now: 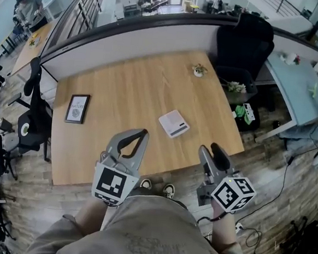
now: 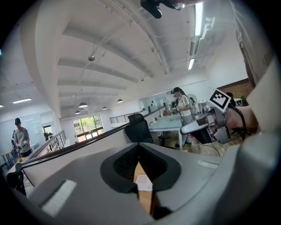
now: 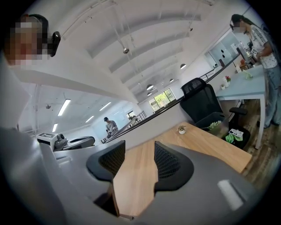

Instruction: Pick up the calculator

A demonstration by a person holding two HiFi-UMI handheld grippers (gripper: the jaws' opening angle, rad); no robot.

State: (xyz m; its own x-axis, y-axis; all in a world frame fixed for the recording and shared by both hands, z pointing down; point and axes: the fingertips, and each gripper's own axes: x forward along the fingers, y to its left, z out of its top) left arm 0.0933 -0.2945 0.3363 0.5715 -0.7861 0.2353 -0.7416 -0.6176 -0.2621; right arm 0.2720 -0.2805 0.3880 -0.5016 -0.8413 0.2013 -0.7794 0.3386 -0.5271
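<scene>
The calculator (image 1: 173,123), a flat white slab with a grey strip, lies on the wooden table (image 1: 129,88) right of its middle. Both grippers hover over the table's near edge, short of the calculator. My left gripper (image 1: 143,133) is shut, its tips touching and nothing held. In the left gripper view (image 2: 139,147) the calculator (image 2: 144,182) shows through the slit below the joined tips. My right gripper (image 1: 208,148) is open and empty. The right gripper view (image 3: 138,149) shows bare wood between the pads and no calculator.
A black picture frame (image 1: 77,108) lies at the table's left. A small potted plant (image 1: 198,70) stands at the far right. A black office chair (image 1: 245,40) and a bin with greenery (image 1: 236,88) stand beyond the right edge. A grey partition (image 1: 138,37) backs the table.
</scene>
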